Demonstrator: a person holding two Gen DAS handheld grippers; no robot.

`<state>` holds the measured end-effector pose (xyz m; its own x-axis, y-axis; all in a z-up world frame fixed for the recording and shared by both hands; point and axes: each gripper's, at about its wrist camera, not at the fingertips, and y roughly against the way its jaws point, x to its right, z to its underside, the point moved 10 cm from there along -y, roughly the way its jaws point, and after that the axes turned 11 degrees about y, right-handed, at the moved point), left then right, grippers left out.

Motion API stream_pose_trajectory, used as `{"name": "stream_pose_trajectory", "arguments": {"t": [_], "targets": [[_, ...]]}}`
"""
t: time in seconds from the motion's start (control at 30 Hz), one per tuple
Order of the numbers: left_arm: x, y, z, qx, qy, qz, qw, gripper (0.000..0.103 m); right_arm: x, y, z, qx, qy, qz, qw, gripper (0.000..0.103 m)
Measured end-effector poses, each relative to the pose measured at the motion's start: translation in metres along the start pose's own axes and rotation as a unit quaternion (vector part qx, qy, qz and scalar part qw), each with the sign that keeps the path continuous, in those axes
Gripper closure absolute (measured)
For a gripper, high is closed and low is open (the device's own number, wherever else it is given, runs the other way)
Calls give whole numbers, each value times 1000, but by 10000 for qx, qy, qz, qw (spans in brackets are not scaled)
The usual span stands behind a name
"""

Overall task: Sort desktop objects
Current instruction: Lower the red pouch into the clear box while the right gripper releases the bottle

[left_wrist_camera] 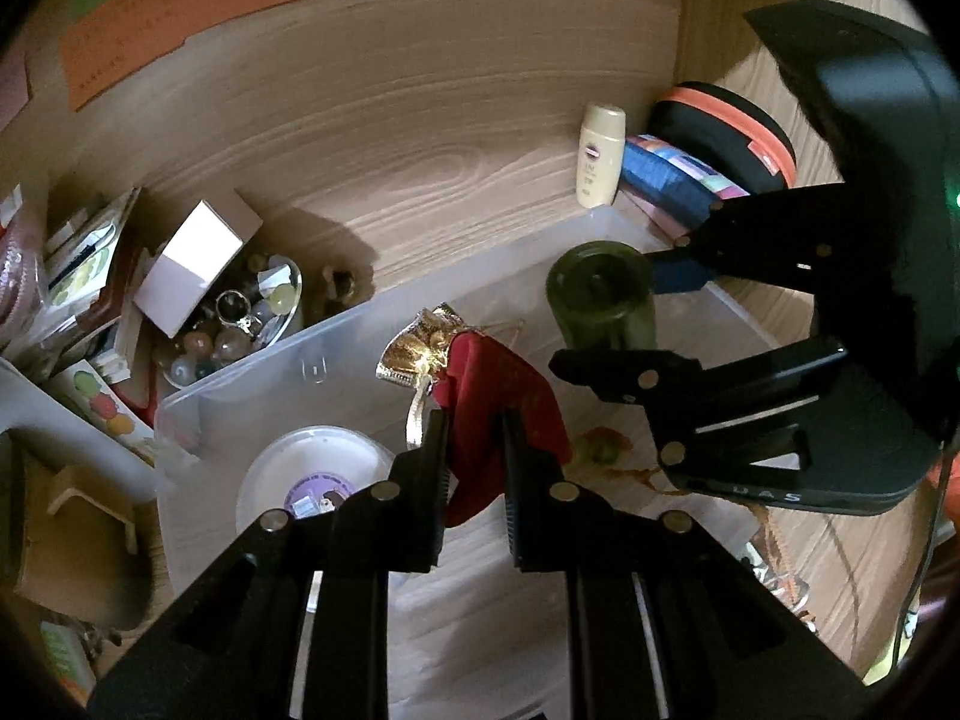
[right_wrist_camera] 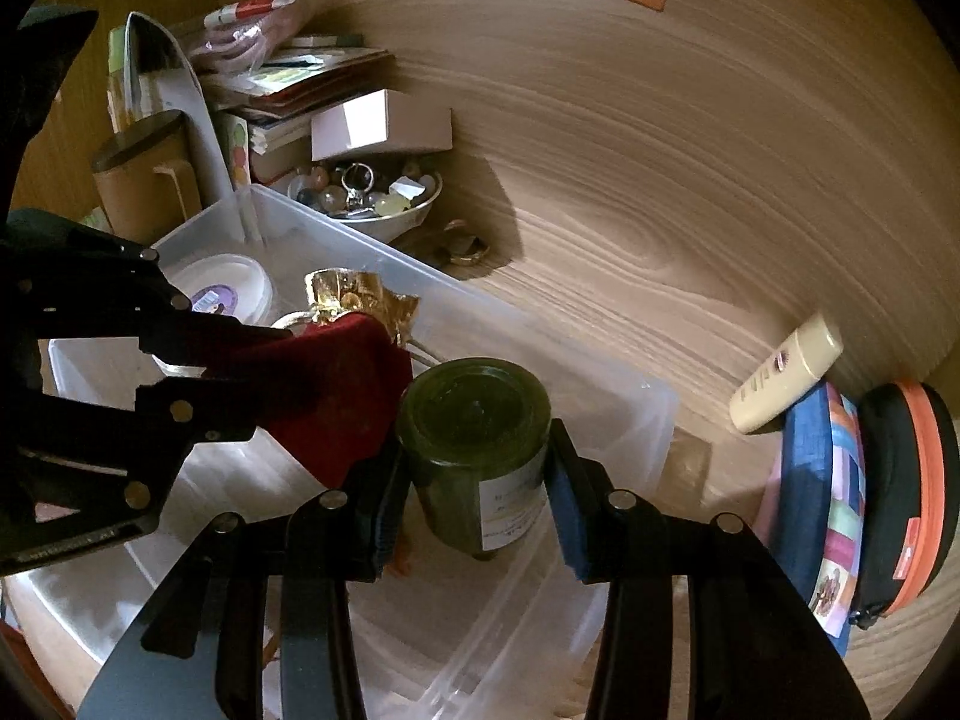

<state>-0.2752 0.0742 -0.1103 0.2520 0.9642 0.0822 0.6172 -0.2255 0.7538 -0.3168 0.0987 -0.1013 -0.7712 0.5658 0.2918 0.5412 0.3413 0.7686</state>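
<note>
A wood-grain desktop [right_wrist_camera: 630, 168] carries the sorting job, its far-left corner crowded with a stack of booklets [right_wrist_camera: 300, 90], a white box [right_wrist_camera: 384, 123] and a bowl of beads and rings [right_wrist_camera: 372, 198]. Along the right edge lean an orange-rimmed black case [right_wrist_camera: 912, 492] and a blue patchwork book [right_wrist_camera: 822, 510], with a cream lotion bottle [right_wrist_camera: 786, 375] propped against them.

A clear plastic bin [right_wrist_camera: 600, 384] sits near the front edge, apparently the collecting point, since both grippers hang over it. A white round tub [left_wrist_camera: 312, 468] already lies in the bin's near-left corner.

The right gripper [right_wrist_camera: 480, 480] is clamped partway closed on a dark green glass jar [right_wrist_camera: 474, 420], pads pressing either side of its labelled body, the jar tipped so its base faces the camera. It is held over the bin's right half, probably so it can be set down inside rather than dropped.

The left gripper [left_wrist_camera: 474, 468] is squeezed fully closed on a red cloth pouch [left_wrist_camera: 504, 396], pinching the fabric between its pads. The pouch hangs limp above the bin's middle, a crumpled gold foil bag [left_wrist_camera: 414, 348] touching its top edge; whether the foil is attached or merely caught cannot be told.

Both items look ready for release into the bin. The jar, being glass, calls for a low, gentle placement.
</note>
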Motion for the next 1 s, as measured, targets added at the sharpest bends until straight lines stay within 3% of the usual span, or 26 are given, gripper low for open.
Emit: {"name": "stream_pose_trajectory", "arguments": {"t": [0.47, 0.63, 0.77, 0.87, 1.0], "targets": [[-1, 4, -3, 154, -12, -66, 9999, 69, -6, -5, 2, -208, 105, -31, 9997, 64], [-2, 13, -8, 294, 17, -93, 9995, 56, -5, 0, -2, -80, 89, 41, 9999, 47], [-4, 22, -11, 392, 46, -116, 9992, 55, -4, 7, -4, 21, 71, 65, 10000, 46], [-6, 31, -14, 500, 82, -177, 9986, 46, -2, 16, -6, 95, 46, 124, 9999, 45], [-9, 45, -17, 643, 125, -259, 9975, 43, 3, 31, -7, 215, -56, 247, 9994, 41]]}}
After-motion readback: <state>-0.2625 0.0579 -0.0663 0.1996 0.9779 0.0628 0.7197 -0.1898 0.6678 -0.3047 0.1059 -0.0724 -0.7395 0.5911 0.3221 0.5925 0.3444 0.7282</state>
